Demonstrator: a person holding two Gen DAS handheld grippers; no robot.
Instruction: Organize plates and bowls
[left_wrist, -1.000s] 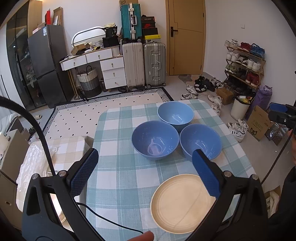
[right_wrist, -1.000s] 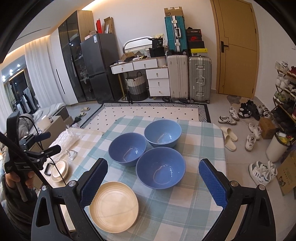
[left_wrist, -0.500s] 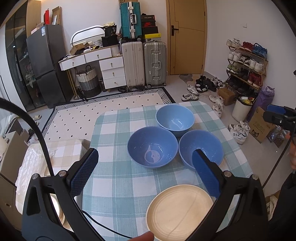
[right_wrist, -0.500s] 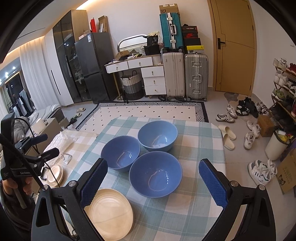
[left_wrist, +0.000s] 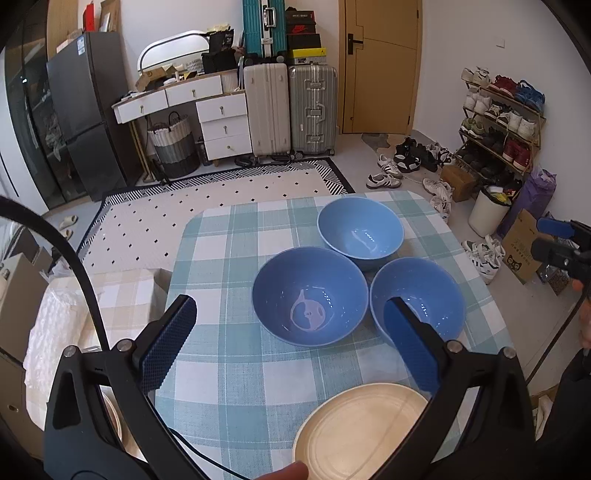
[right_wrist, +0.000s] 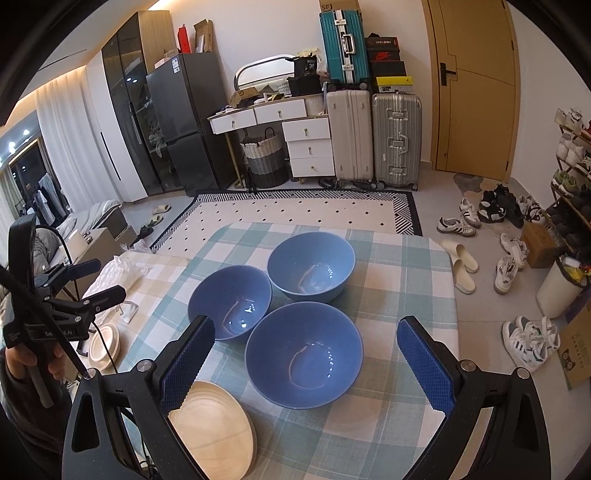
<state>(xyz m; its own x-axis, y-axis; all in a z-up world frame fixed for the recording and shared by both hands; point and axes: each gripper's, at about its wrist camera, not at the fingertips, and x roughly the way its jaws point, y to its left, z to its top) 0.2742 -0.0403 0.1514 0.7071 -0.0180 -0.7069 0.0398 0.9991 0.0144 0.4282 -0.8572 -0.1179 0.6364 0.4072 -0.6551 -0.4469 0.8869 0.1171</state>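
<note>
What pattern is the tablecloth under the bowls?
The tablecloth is a teal-and-white check, clearest in the right wrist view.

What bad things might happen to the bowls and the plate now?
The cream plate seems to lie at the near edge of the checked table; a nudge might slide it off. The three blue bowls sit tightly clustered, so gripping the nearest bowl with the open right gripper may knock the left bowl or the far bowl. The open left gripper trails a cable that may snag the plate.
</note>
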